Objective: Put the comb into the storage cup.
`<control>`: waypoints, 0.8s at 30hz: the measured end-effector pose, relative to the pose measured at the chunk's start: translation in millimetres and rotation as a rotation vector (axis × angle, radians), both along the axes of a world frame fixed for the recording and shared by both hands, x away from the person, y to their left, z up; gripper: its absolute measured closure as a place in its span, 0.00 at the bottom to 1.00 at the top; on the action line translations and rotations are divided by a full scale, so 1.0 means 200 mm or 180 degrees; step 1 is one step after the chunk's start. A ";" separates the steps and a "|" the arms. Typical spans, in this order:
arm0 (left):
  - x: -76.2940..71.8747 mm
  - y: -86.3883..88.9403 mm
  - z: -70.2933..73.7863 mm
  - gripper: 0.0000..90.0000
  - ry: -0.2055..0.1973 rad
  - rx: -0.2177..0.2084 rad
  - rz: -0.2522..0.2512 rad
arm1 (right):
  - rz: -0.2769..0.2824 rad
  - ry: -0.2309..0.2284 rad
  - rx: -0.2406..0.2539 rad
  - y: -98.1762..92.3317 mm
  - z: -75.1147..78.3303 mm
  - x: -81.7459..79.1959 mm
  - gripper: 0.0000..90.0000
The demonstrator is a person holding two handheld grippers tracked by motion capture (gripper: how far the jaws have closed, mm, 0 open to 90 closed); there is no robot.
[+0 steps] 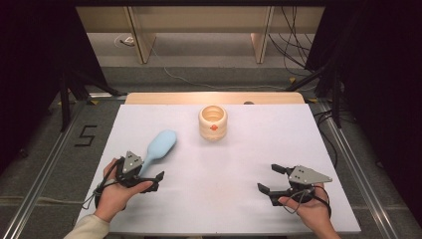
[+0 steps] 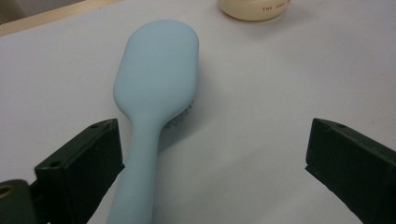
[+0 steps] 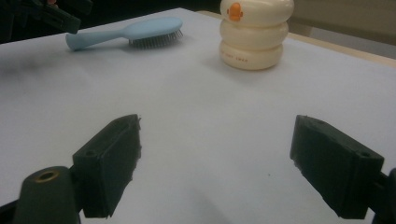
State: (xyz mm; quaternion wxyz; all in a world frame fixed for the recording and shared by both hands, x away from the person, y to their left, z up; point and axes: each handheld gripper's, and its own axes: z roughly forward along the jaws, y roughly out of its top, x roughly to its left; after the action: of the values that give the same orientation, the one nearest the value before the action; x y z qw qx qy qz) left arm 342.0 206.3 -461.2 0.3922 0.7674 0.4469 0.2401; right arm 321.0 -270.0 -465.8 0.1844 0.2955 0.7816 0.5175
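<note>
The pale blue plastic hairbrush (image 2: 156, 88) lies bristles down, its handle between the left gripper's (image 1: 142, 175) spread jaws, against one pad. The right gripper (image 1: 272, 180) rests spread, well apart.

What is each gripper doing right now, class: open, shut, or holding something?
Left gripper: open, its jaws either side of the pale blue plastic hairbrush handle, not clamped.
Right gripper: open, nothing between its jaws.

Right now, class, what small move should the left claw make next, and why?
Probably close the left claw on the blue hairbrush. Its handle already lies between the open jaws, close against one, bristles down on the white table, so nothing grips it yet.
</note>
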 end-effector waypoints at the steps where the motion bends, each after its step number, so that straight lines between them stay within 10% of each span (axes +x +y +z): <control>1: 0.00 0.00 0.00 0.04 0.0007 0.0001 0.0005 | 0.0000 0.0000 0.0000 0.00 0.00 0.00 0.19; 6: 0.02 0.05 0.02 0.10 0.0077 -0.0022 0.0083 | -0.0007 0.0006 -0.0005 0.00 0.00 0.00 0.19; 11: 0.06 0.19 0.06 0.65 -0.0078 -0.0089 0.0472 | -0.0005 0.0004 -0.0003 0.00 0.00 0.00 0.19; 15: 0.10 0.28 0.02 0.95 0.0083 0.0102 0.0753 | -0.0007 0.0005 -0.0018 0.00 0.00 0.00 0.19; 24: 0.16 0.31 -0.12 1.00 0.0608 0.0241 0.0740 | -0.0008 0.0020 -0.0022 0.00 0.00 0.00 0.19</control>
State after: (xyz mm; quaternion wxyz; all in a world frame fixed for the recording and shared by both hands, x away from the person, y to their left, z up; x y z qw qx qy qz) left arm 375.0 268.2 -484.4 0.2882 0.7440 0.5586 0.2265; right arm 321.6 -270.0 -466.7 0.1836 0.2975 0.7836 0.5135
